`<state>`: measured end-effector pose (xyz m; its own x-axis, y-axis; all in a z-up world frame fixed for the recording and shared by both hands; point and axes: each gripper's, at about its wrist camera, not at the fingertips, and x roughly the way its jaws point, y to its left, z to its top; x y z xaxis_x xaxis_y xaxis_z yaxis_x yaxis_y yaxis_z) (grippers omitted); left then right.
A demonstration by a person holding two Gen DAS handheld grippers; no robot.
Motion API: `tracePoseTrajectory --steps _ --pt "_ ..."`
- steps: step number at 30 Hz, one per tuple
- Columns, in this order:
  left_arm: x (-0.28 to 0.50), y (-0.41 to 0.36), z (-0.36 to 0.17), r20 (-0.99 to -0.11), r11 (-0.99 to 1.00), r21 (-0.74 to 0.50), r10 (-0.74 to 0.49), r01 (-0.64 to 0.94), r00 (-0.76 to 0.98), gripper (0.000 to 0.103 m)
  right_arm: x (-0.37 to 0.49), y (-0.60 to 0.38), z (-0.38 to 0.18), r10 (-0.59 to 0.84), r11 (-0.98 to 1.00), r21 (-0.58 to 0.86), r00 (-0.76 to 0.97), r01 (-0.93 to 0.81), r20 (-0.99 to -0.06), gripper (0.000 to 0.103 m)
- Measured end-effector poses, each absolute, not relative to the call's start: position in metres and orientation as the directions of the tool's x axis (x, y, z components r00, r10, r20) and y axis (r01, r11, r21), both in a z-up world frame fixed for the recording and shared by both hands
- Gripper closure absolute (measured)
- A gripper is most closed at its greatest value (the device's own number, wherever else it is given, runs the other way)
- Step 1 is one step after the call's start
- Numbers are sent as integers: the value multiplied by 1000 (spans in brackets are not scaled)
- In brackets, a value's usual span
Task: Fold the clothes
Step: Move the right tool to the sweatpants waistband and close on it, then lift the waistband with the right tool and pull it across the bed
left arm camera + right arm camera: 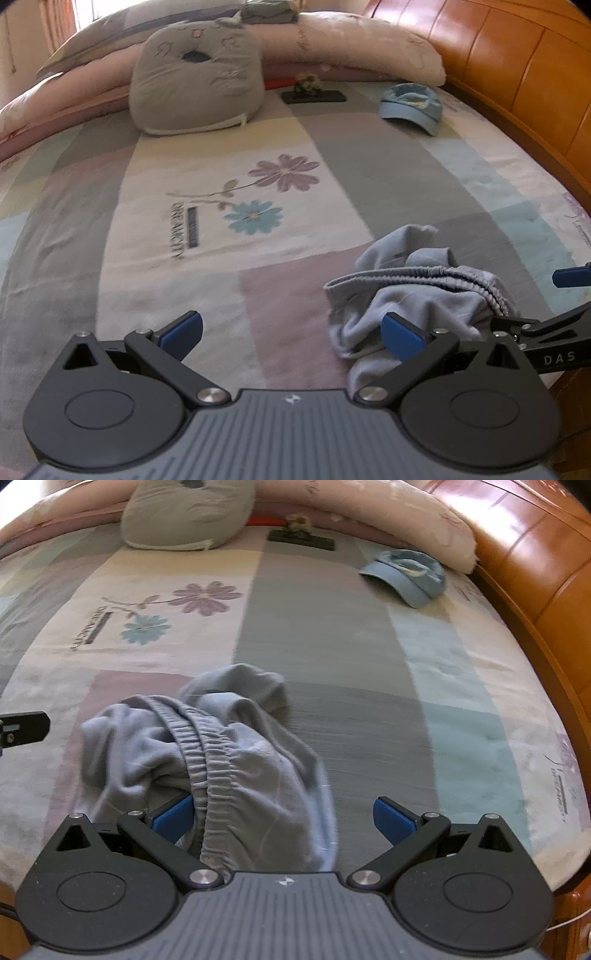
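Note:
A crumpled light grey-blue garment with an elastic waistband [413, 295] lies on the patchwork bedsheet [258, 229] near the bed's front right. My left gripper [291, 336] is open over bare sheet, with its right pad just touching the garment's left edge. My right gripper [284, 819] is open wide. The garment [229, 753] lies between its jaws, and the waistband [210, 775] runs down beside its left pad. In the left wrist view the right gripper [532, 301] comes in from the right edge at the garment's far side. One finger of the left gripper [26, 725] shows at the left edge.
A grey cat-face pillow [195, 81] and rolled pink bedding [351, 48] lie at the far end. A blue cap [410, 105] and a flat black object [314, 96] sit near them. A wooden bed frame [517, 74] runs along the right side.

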<state>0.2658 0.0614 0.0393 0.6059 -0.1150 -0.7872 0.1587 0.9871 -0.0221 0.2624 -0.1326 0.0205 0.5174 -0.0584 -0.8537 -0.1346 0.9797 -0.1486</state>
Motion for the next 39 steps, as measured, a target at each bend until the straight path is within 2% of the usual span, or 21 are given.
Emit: tracePoseTrajectory --steps 5,11,18,24,25,28,32,39 --pt "268 30 38 -787 983 -27 -132 180 602 1 265 -171 19 -67 981 -151 521 -120 -851 0" --pt "271 -10 30 -813 987 -27 -115 161 571 1 280 -213 15 0 978 -109 523 -178 -852 0" --pt "278 -38 10 -853 995 13 -42 102 520 1 305 -244 2 95 960 -56 508 -274 -856 0" --pt "282 -42 5 -861 998 40 13 41 509 1 306 -244 5 295 909 78 498 -410 -816 0" --pt "282 -42 7 -860 999 41 18 33 510 1 306 -242 6 325 895 92 497 -435 -805 3" --pt "278 -40 13 -850 999 51 33 20 525 1 311 -228 7 361 867 96 484 -489 -797 26" --pt "270 -34 21 -827 997 68 41 28 561 1 320 -208 6 396 828 92 462 -552 -793 48" --pt "264 -14 28 -798 997 41 -11 72 602 1 334 -173 3 429 770 83 417 -633 -802 50"
